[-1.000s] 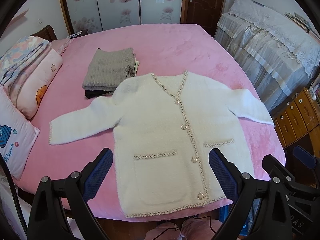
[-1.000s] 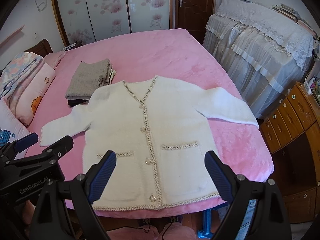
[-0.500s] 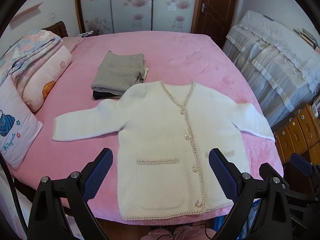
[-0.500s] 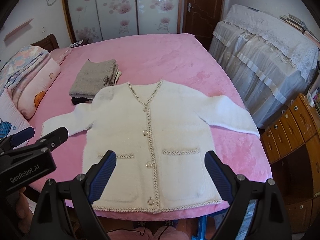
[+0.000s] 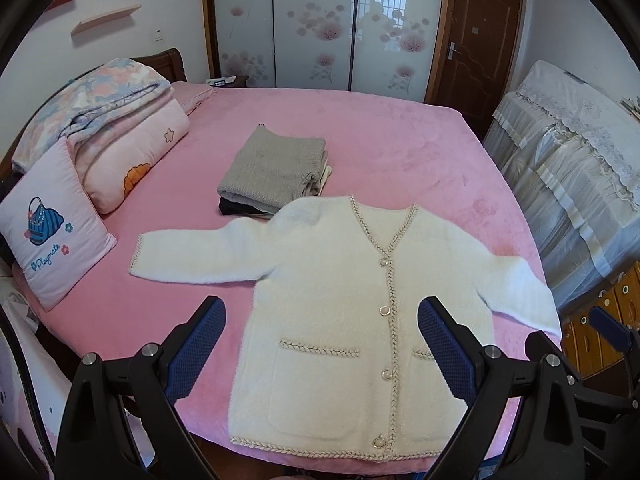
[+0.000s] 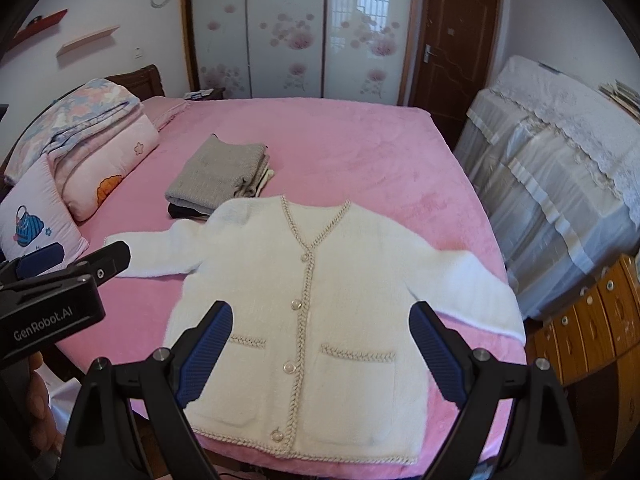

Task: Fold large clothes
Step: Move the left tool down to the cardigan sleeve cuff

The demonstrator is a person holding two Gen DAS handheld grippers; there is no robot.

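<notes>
both grippers pulled back | jaws spread | cardigan (image 5: 352, 320) flat | label "GenRobot.AI"

The fluffy white knit cardigan (image 5: 360, 320) with glossy pearl buttons lies on the plush matt pink bedspread (image 5: 380, 140); beside it, varnished wooden drawers (image 6: 592, 320).
</notes>
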